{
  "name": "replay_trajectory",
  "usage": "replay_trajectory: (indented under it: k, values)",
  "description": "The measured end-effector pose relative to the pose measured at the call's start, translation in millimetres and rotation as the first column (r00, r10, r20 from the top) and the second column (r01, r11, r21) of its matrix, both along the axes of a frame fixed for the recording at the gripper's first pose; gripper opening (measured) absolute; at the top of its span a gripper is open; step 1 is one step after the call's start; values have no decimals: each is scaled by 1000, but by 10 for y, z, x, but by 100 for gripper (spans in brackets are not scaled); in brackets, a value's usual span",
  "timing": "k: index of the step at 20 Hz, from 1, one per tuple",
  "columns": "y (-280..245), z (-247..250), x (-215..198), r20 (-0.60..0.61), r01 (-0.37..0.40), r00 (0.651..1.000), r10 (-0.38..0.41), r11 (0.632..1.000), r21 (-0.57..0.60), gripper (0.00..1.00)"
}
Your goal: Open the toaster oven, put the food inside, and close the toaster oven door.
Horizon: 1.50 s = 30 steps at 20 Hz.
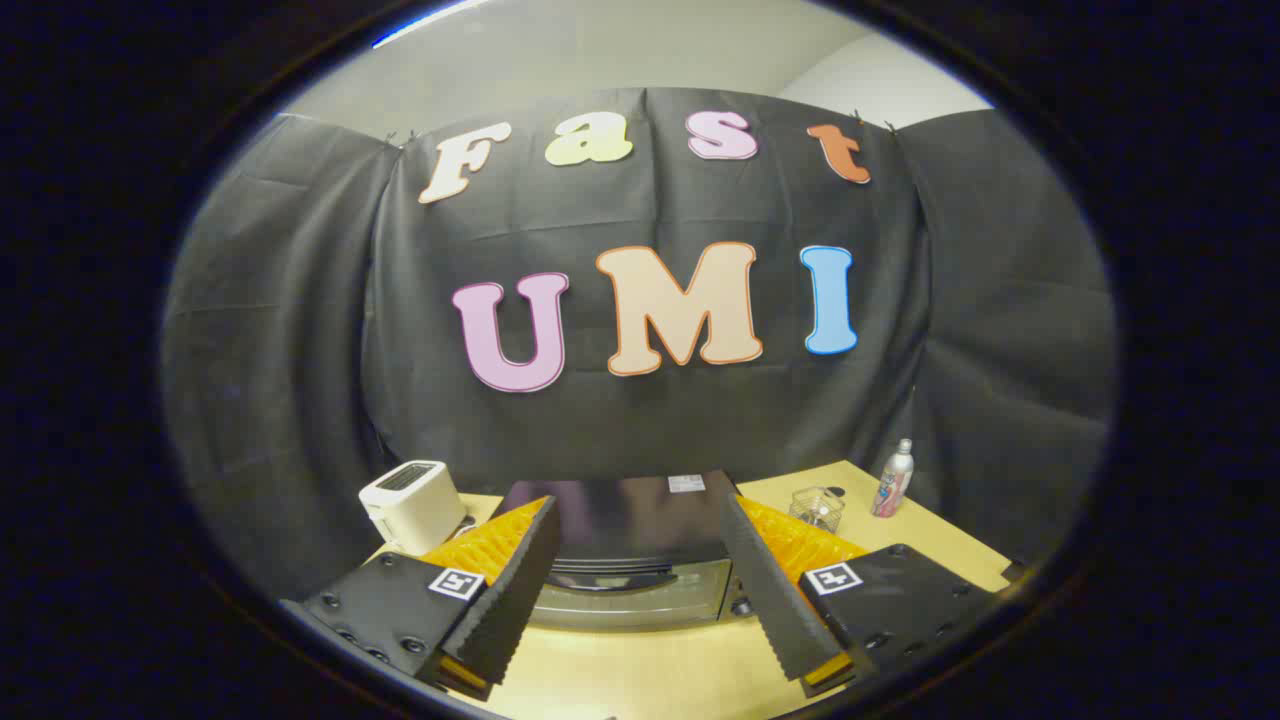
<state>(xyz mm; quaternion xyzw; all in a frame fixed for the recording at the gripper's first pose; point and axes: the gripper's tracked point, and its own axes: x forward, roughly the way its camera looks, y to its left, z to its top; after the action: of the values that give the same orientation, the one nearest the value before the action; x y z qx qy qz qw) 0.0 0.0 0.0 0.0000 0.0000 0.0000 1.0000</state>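
Observation:
A dark toaster oven (630, 530) stands on the wooden table (660, 670) just ahead of my fingers, seen from above and in front. Its glass door (640, 598) is shut, with the handle (612, 578) running along the door's top edge. A knob (741, 606) shows at the right end of the front. My gripper (640, 520) hovers above the table in front of the oven, open wide, with nothing between its fingers. The oven fills the gap between the two fingers.
A white pop-up toaster (411, 505) stands to the left of the oven. To the right sit a small clear glass container (817, 508) and, further back, a slim bottle (893, 480). Black cloth walls close the booth behind the table.

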Motion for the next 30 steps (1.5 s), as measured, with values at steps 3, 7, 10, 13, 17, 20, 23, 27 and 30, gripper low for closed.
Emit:
replay_trajectory:
  k: [3, 7, 10, 13, 17, 20, 23, 27, 30]
  values:
    - [98, 47, -64, 14, -14, 1000, 14, 1000, -2, 100]
    - [164, 81, -98, 21, -25, 999, 25, 1000, 0, 100]
    - [178, 135, -148, 30, -32, 999, 32, 999, -11, 100]
    - [187, 196, -207, 51, -30, 998, 31, 999, -21, 100]
    - [287, 190, -192, 58, -54, 997, 56, 998, -23, 100]
    - [332, 127, -113, 51, -56, 997, 59, 997, -53, 100]
    - [293, -48, 62, 34, -18, 999, 20, 998, -65, 100]
    - [343, -411, 439, 20, 9, 1000, -8, 998, -60, 100]
    - [351, -720, 739, 6, 27, 1000, -27, 998, -51, 100]
